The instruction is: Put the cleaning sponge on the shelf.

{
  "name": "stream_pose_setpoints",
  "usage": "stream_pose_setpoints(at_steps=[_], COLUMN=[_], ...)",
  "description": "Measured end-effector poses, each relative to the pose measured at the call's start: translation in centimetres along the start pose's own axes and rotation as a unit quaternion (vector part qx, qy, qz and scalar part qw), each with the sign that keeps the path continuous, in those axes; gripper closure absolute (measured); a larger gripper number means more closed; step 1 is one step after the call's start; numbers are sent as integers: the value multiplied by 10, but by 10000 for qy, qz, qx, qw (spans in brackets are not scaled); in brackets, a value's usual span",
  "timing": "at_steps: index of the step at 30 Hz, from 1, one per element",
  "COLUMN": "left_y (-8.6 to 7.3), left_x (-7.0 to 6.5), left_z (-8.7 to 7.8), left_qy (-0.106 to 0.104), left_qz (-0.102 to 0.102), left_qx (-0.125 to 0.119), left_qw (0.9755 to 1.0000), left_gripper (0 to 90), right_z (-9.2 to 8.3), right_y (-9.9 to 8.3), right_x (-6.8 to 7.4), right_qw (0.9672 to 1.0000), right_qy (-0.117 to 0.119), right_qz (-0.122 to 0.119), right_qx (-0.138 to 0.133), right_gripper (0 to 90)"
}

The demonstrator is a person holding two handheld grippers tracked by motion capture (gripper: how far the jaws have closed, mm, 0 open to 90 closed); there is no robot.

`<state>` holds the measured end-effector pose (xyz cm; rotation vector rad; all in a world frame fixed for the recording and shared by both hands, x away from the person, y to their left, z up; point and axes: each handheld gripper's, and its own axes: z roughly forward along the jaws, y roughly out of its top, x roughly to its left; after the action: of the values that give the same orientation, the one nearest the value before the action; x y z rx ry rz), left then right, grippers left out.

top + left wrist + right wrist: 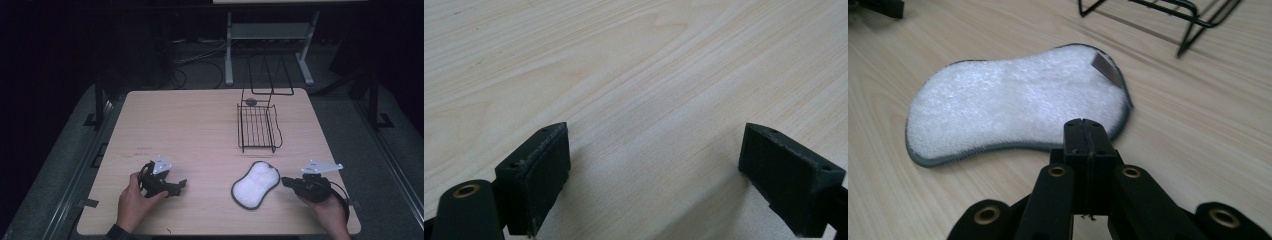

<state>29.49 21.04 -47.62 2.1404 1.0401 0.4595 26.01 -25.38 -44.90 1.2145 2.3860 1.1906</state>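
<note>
A white peanut-shaped scrub pad (255, 184) with a dark grey rim lies flat on the wooden table (190, 120), near the front right. In the right gripper view the pad (1013, 105) shows a small grey tag (1105, 67) at its far end. My right gripper (284, 181) hovers just right of the pad. Its jaws (1085, 132) are pressed together with nothing between them, at the pad's near edge. My left gripper (182, 184) rests at the front left, well apart from the pad. It stands open (654, 165) over bare wood.
A black wire rack (259, 127) stands behind the pad at the back right, and its near corner (1168, 12) is in the right gripper view. A small dark round object (251, 101) sits at its far end. A white metal stand (270, 35) is beyond the table.
</note>
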Motion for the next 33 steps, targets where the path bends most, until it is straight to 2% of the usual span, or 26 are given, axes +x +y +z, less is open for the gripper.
stream_pose_setpoints(at_steps=[7, 17, 23, 33], left_y=[0, 0, 0, 0], left_x=[0, 0, 0, 0], left_z=[0, 0, 0, 0], left_qy=[0, 0, 1, 0], left_qz=[-2, -3, -2, 0], left_qx=[0, -1, -2, 1], left_qw=[10000, 10000, 10000, 10000], left_gripper=[124, 124, 124, 123], right_z=[17, 39, 41, 31], right_y=[15, 28, 22, 14], right_x=[5, 2, 4, 11], right_qw=[9997, 9991, 9987, 9988], right_qy=[100, -15, -62, -52], right_qz=[-228, -383, -419, -375], right_qx=[4, 196, 268, 325], right_gripper=[898, 898, 898, 898])
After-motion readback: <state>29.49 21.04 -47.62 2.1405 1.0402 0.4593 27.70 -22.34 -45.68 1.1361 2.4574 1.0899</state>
